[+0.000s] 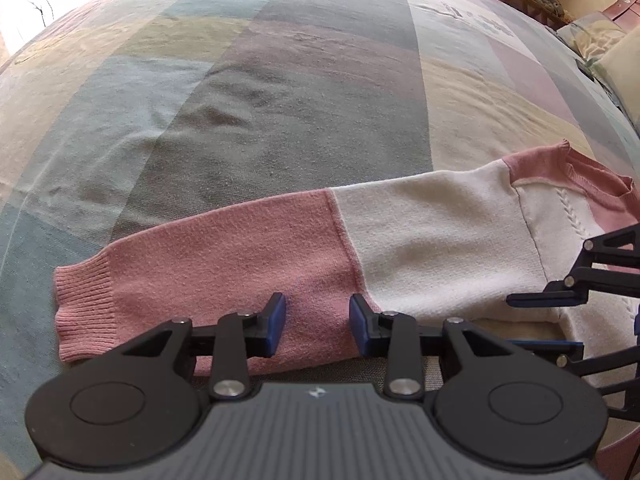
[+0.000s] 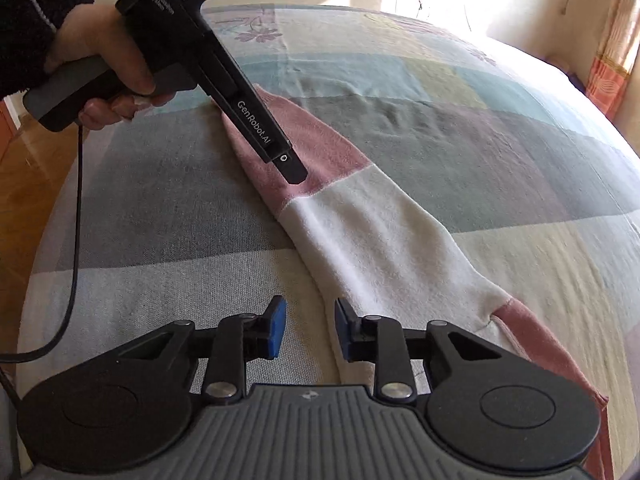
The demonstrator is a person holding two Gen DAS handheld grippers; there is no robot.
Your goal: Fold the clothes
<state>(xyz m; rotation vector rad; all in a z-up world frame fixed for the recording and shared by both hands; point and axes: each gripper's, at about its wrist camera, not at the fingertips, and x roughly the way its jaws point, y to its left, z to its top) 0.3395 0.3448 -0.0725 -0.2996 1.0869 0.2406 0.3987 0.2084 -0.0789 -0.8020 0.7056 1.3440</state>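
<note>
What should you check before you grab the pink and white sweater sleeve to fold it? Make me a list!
1. Left gripper open: ok, its jaws stand apart.
2. Left gripper lined up with the sleeve: ok, the jaws straddle the near edge of the pink part.
3. Right gripper open: ok, jaws apart.
4. Right gripper over the sweater: ok, it sits at the edge of the white part.
5. Sleeve lying flat on the bedspread: ok, stretched out straight with the cuff at the far end.
6. Jaws low enough to pinch the fabric: cannot tell.
</note>
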